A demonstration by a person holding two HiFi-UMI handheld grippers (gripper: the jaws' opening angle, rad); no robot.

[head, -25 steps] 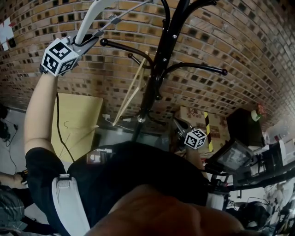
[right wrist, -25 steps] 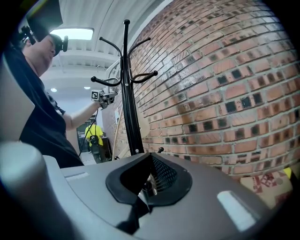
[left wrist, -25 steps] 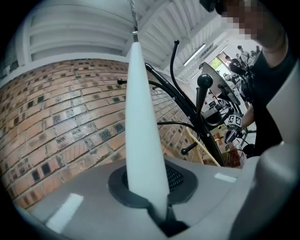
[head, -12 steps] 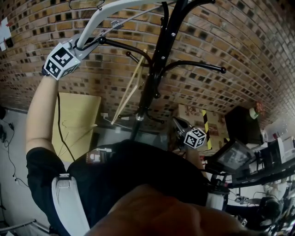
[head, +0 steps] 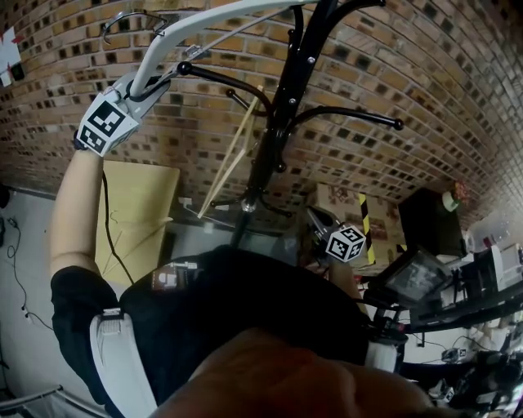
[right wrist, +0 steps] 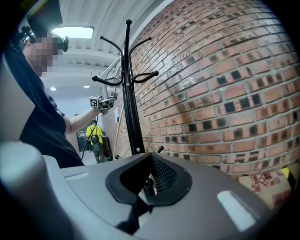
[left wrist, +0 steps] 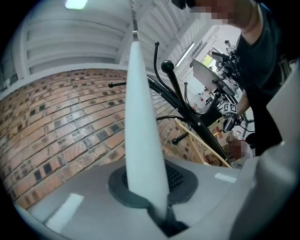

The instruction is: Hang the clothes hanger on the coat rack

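Observation:
A white clothes hanger (head: 176,28) slants up and to the right from my left gripper (head: 157,79), which is shut on the lower end of its arm. Its wire hook (head: 122,18) curls at the top left. In the left gripper view the hanger (left wrist: 140,117) rises straight up from between the jaws. The black coat rack (head: 282,98) stands against the brick wall, and one ball-tipped arm (head: 184,70) ends right beside the gripper's tip. My right gripper (head: 320,222) is held low by the body, shut with nothing in it (right wrist: 147,185), and faces the coat rack (right wrist: 131,93).
A wooden frame (head: 233,159) leans by the rack's pole. A yellow board (head: 139,212) stands at the left, and a cardboard box (head: 351,208) and a dark monitor (head: 433,220) at the right. Another rack arm (head: 398,126) reaches right. A person in yellow (right wrist: 96,140) stands far off.
My left gripper has sunk a little with the hanger in it, and the hanger's wire hook has come into view at the top left. The right gripper has not moved.

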